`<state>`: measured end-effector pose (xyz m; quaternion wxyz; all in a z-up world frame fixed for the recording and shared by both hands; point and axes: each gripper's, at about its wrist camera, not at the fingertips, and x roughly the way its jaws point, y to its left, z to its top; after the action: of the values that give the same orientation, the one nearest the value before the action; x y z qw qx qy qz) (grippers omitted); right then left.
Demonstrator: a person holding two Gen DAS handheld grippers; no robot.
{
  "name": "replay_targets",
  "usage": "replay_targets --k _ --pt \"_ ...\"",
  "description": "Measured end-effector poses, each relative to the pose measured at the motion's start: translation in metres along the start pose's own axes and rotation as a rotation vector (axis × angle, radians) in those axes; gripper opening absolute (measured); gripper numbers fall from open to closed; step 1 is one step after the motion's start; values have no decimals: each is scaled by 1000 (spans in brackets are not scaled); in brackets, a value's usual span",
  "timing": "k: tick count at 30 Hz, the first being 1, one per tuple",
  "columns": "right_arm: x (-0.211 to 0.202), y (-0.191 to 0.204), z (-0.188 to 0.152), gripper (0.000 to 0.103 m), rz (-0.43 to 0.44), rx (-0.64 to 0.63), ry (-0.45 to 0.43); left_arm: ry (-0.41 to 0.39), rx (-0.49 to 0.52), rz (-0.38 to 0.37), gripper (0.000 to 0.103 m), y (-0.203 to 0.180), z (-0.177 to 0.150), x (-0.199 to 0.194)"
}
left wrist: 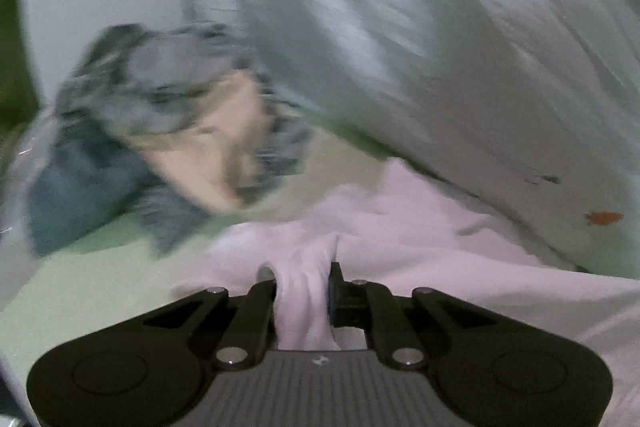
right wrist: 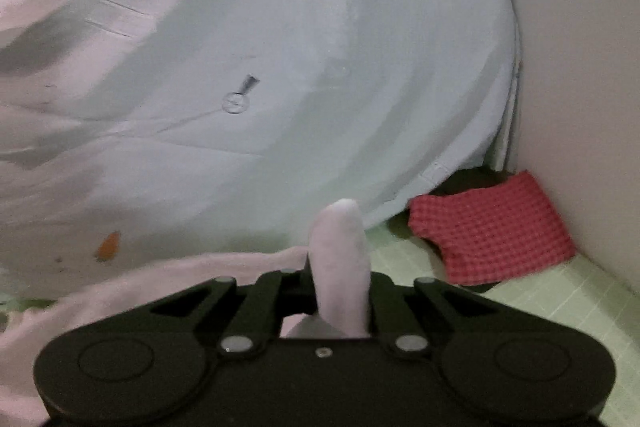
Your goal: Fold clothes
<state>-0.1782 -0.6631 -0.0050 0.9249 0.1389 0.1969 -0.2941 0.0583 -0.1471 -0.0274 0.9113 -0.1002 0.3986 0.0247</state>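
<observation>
Your left gripper (left wrist: 303, 281) is clenched on a bunched fold of the pale pink garment (left wrist: 420, 227), which spreads away to the right over the green sheet (left wrist: 80, 287). Your right gripper (right wrist: 340, 283) pinches another fold of that pink garment (right wrist: 340, 259), standing upright between its fingers. Farther off lie a blurred grey-and-tan clothes heap (left wrist: 168, 131) on the left, a red checked cloth (right wrist: 492, 231) on the right, and a carrot-print quilt (right wrist: 280, 47) behind.

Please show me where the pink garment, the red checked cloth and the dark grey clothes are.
pink garment (left wrist: 400, 251): left wrist view, its spread body.
red checked cloth (right wrist: 490, 229): right wrist view, its middle.
dark grey clothes (left wrist: 132, 99): left wrist view, upper heap.
</observation>
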Motion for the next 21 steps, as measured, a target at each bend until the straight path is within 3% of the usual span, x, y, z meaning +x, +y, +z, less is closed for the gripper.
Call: replay_targets --k 5,7,11,15,16,17,21 --pt "-21 13 -53 5 79 27 144 75 -120 96 9 79 -28 -8" --pt "-24 21 -78 6 100 50 242 132 -168 96 10 100 -41 -3" --pt "-31 44 -115 13 116 85 380 155 -123 48 17 105 -50 -1" --pt "-51 61 -120 37 100 67 352 127 -42 -51 55 101 -43 -6" --pt "-58 64 -120 42 87 58 329 120 -30 -75 60 99 -41 -6" --pt "-66 64 -118 45 72 54 300 114 -18 -100 61 97 -39 -7" --pt "-94 45 -106 76 11 140 186 99 24 -145 71 85 -33 -11"
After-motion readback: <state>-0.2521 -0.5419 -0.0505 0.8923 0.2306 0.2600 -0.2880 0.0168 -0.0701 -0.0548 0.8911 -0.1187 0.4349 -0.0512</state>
